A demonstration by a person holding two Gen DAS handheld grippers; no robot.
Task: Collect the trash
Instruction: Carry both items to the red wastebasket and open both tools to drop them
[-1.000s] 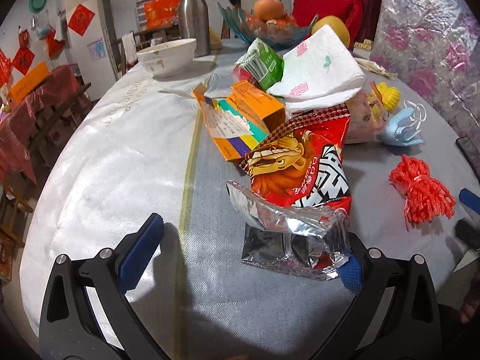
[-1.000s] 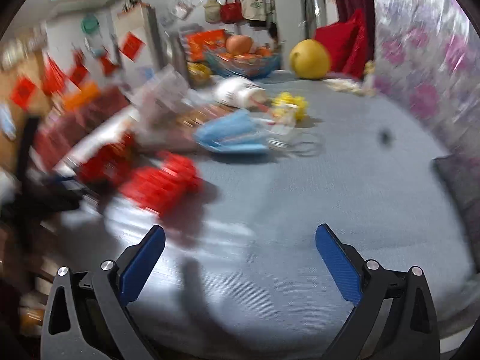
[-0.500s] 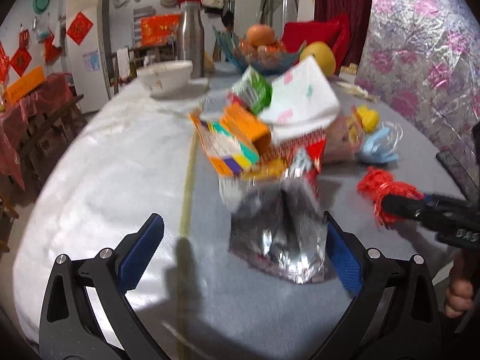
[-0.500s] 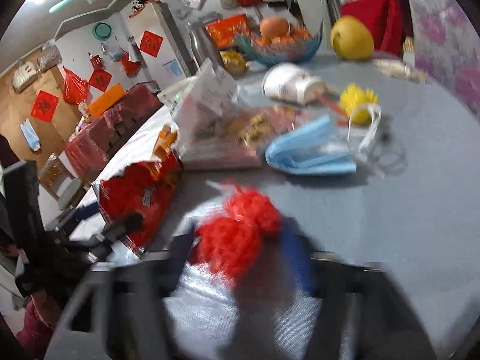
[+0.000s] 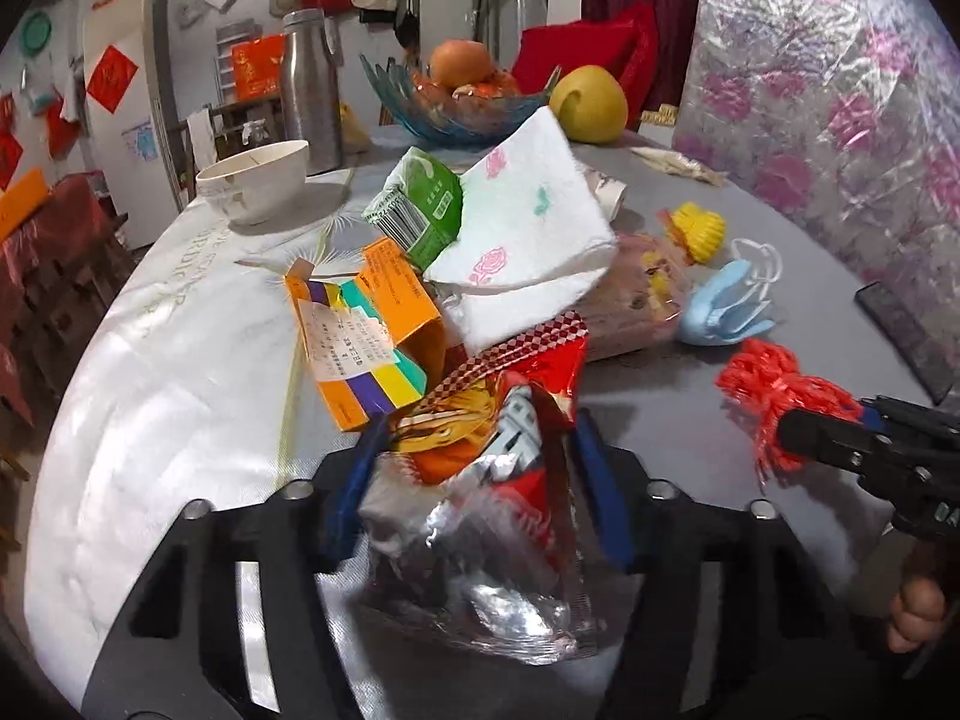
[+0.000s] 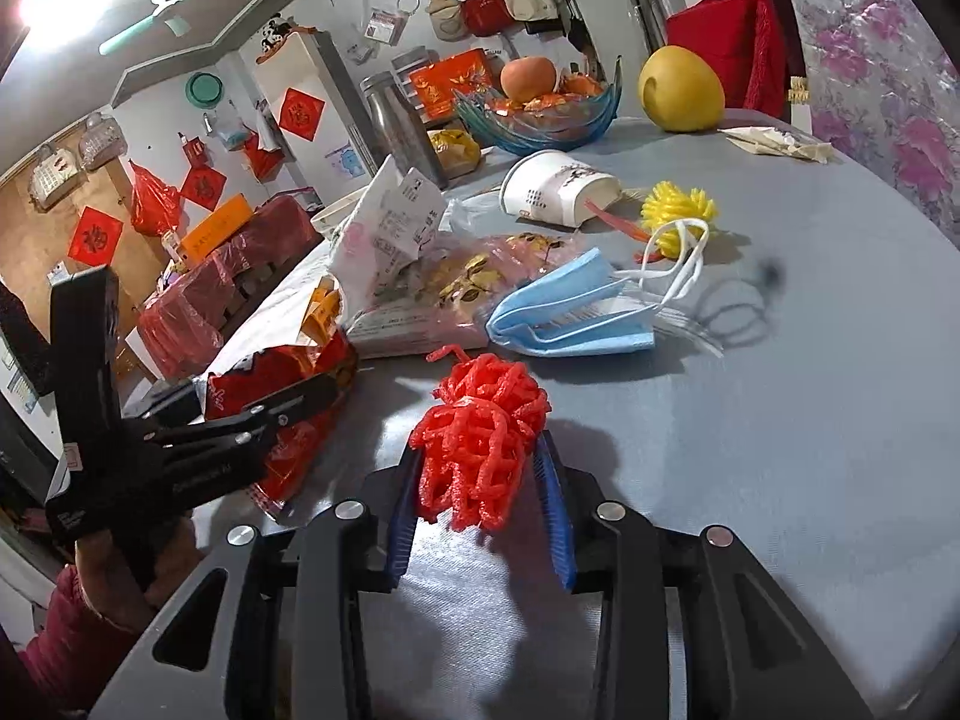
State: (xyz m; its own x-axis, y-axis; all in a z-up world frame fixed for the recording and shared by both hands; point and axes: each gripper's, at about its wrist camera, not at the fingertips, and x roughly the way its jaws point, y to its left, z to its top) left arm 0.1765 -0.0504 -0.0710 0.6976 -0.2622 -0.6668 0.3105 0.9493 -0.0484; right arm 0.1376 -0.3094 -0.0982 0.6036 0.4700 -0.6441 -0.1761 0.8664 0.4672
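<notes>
My left gripper (image 5: 474, 450) is shut on a red and silver snack bag (image 5: 480, 480) and holds its crumpled end off the table. The bag also shows in the right wrist view (image 6: 282, 414), with the left gripper (image 6: 312, 393) clamped on it. My right gripper (image 6: 480, 462) is shut on a red foam net (image 6: 480, 426); it shows at the right of the left wrist view (image 5: 774, 396). More trash lies behind: an orange carton (image 5: 366, 324), a green pack (image 5: 420, 210), a white napkin (image 5: 528, 240), a blue face mask (image 6: 570, 312), a paper cup (image 6: 558, 186).
A round table with a grey cloth (image 6: 810, 360) carries a white bowl (image 5: 255, 180), a steel flask (image 5: 312, 102), a blue glass fruit bowl (image 6: 540, 114), a yellow pomelo (image 6: 681, 90), a yellow foam net (image 6: 678, 210). A dark phone (image 5: 906, 336) lies at the right edge.
Both grippers were open a second ago. The left has closed on the snack bag and lifted it. The right has swung left to the red foam net and closed on it.
</notes>
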